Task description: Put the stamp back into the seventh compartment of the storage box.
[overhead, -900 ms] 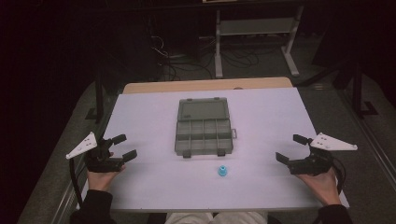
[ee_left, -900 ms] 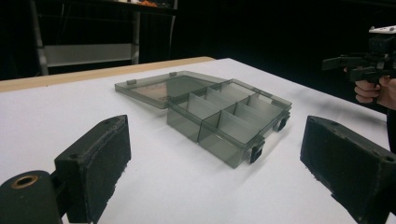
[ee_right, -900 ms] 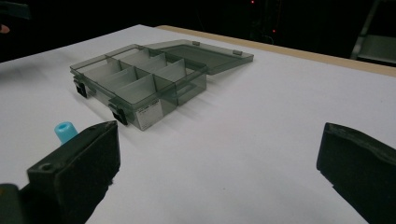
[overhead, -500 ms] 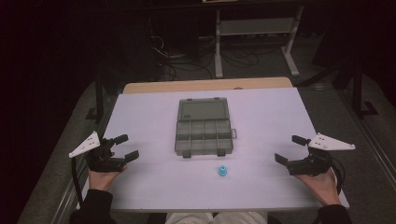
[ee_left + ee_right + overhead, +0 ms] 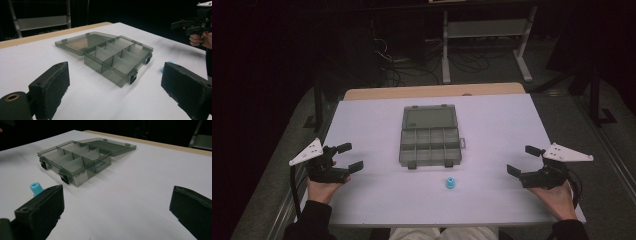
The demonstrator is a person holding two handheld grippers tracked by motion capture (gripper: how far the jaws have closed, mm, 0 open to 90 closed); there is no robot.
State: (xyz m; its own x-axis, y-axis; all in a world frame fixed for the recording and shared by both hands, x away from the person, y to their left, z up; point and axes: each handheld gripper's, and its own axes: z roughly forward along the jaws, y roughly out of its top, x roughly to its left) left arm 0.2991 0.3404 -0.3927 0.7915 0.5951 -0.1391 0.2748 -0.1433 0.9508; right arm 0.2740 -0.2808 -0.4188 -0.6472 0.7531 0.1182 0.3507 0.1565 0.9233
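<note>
A smoky clear compartment box lies open at the middle of the white table, its lid folded flat toward the far side; its compartments look empty. A small blue cap-shaped piece stands on the table in front of the box, its edge peeking past a jaw in the left gripper view. My left gripper is open at the table's left edge, holding nothing. My right gripper is open near the right edge, also holding nothing, and appears far off in the left gripper view.
A wooden strip runs along the table's far edge. Beyond it stand a metal frame and cables on a dark floor. Bare white surface lies between each gripper and the box.
The left gripper has shifted slightly toward the table's centre; the right gripper has barely moved. The box and the blue piece stay put.
</note>
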